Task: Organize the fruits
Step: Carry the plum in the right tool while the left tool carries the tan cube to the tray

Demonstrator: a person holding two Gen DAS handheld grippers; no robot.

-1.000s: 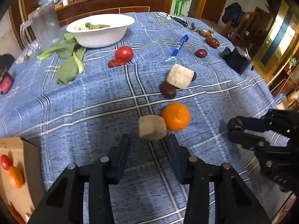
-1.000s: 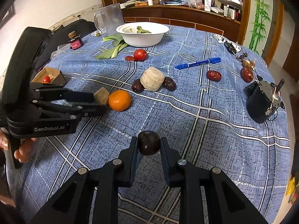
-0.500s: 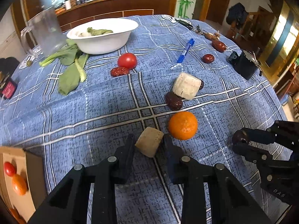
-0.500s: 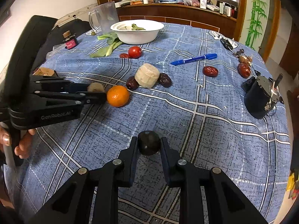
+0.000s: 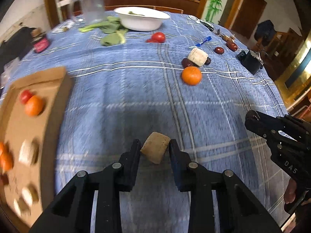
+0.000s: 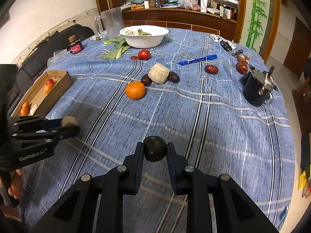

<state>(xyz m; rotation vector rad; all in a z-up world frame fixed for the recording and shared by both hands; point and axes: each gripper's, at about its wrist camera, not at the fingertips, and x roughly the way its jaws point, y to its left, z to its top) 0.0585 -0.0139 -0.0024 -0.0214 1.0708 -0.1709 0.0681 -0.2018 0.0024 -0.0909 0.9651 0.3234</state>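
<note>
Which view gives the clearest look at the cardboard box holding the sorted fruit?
The right wrist view: the cardboard box is sharp there, with its walls and fruit readable. The left wrist view shows it nearer but motion-blurred and cut by the frame edge.

left gripper (image 5: 155,145) clamped the tan chunk (image 5: 155,149), lifted it toward the box (image 5: 58,89).

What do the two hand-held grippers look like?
Both are matte black plastic. The left hand-held gripper and right hand-held gripper have two flat fingers on angular linkage arms with round silver pivot pins. Pale lettering marks their sides. No cables or sleeves show.
</note>
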